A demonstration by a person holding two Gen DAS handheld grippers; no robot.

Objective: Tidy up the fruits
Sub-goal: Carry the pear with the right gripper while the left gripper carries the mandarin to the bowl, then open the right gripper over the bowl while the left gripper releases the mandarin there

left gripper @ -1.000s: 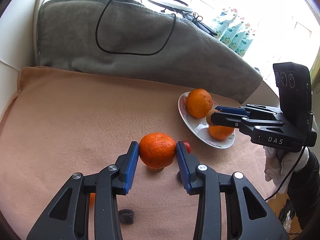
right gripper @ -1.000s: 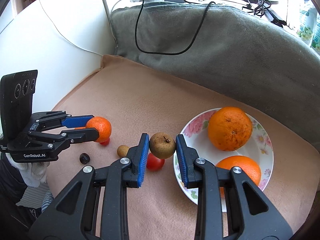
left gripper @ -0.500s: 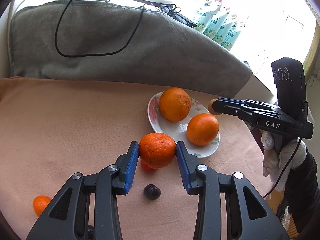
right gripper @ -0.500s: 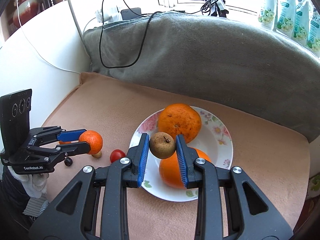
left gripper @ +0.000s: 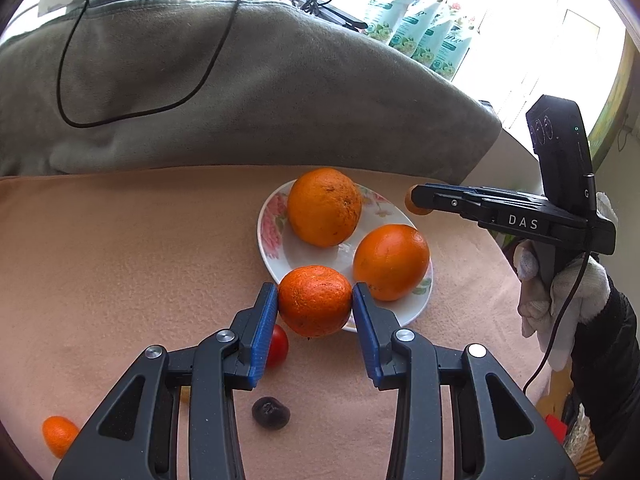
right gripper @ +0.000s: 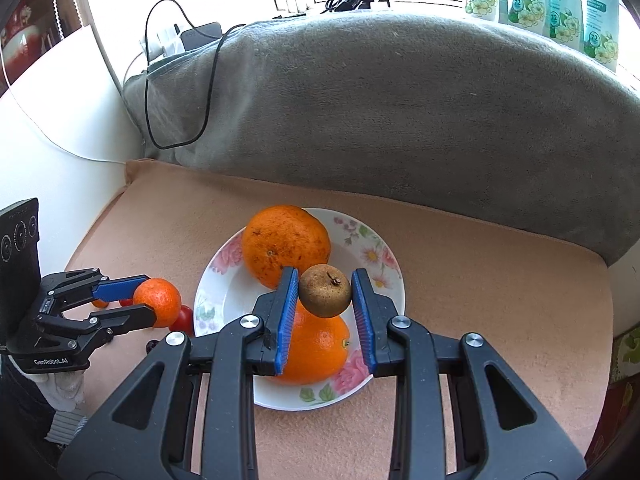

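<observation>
Since a second ago both of my grippers have travelled across the peach cloth [left gripper: 120, 248] toward the floral plate [right gripper: 376, 256], which sat off to the side before and now lies right under my tools. Two large oranges rest on that plate: the far orange [right gripper: 286, 244] near its back rim and the near orange [right gripper: 316, 350] toward its front edge, the two lying close together.

My left gripper [left gripper: 315, 306] is clamped on a mandarin [left gripper: 315, 301], blue pads pressing both its sides, and holds it over the plate's near-left rim. My right gripper [right gripper: 325, 292] is closed narrowly on a small brown pear-like fruit [right gripper: 325, 290], stem up, held above the plate between the two oranges.

Off the plate, a cherry tomato [left gripper: 278, 346] lies on the cloth just beside the left gripper's left finger, a dark small fruit [left gripper: 271, 412] sits nearer the camera, and a small orange fruit [left gripper: 60, 436] lies well apart at the lower left. Behind the cloth a grey blanket [left gripper: 248, 92] is heaped, with a black cable [left gripper: 204, 76] looped over it.
</observation>
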